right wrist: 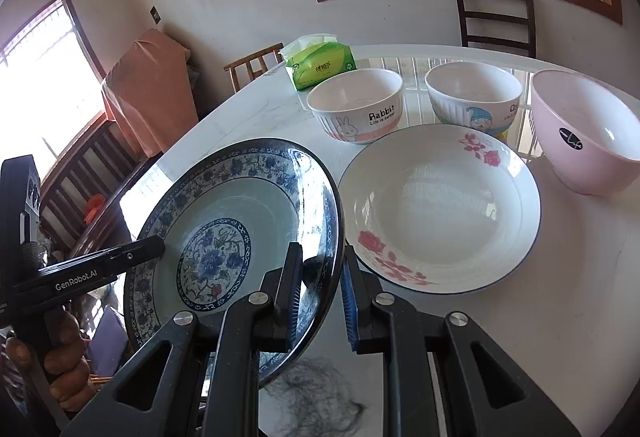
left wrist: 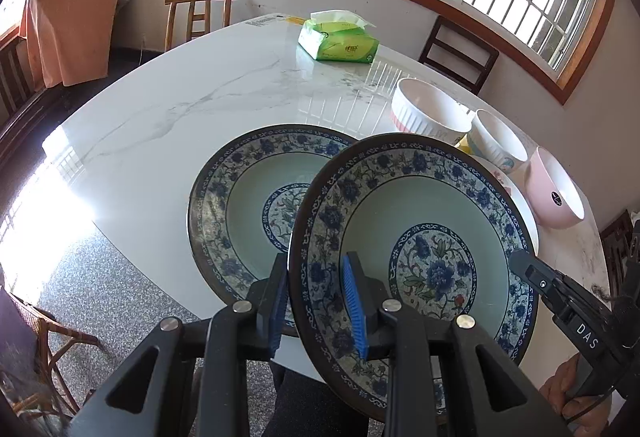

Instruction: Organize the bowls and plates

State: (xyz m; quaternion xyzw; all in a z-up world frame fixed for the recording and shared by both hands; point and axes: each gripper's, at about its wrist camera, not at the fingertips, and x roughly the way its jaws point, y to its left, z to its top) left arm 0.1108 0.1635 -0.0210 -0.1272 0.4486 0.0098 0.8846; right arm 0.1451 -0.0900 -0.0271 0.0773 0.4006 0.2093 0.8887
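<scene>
A blue-and-white floral plate (left wrist: 432, 221) hangs tilted above the marble table (left wrist: 160, 125), held at both sides. My left gripper (left wrist: 316, 265) is shut on its left rim, and my right gripper (right wrist: 322, 257) is shut on its right rim. A second matching plate (left wrist: 240, 205) lies flat on the table just below and to the left. In the right wrist view, a white plate with pink roses (right wrist: 440, 209) lies right of the held plate (right wrist: 232, 229). Behind it stand a rabbit bowl (right wrist: 356, 105), a cartoon bowl (right wrist: 474, 97) and a pink bowl (right wrist: 588, 129).
A green tissue pack (left wrist: 340, 41) sits at the far side of the table. Wooden chairs (left wrist: 200, 17) stand around it, and an orange cloth (left wrist: 72, 17) covers something by the wall. A dark clump of hair (right wrist: 316, 397) lies near the table's front edge.
</scene>
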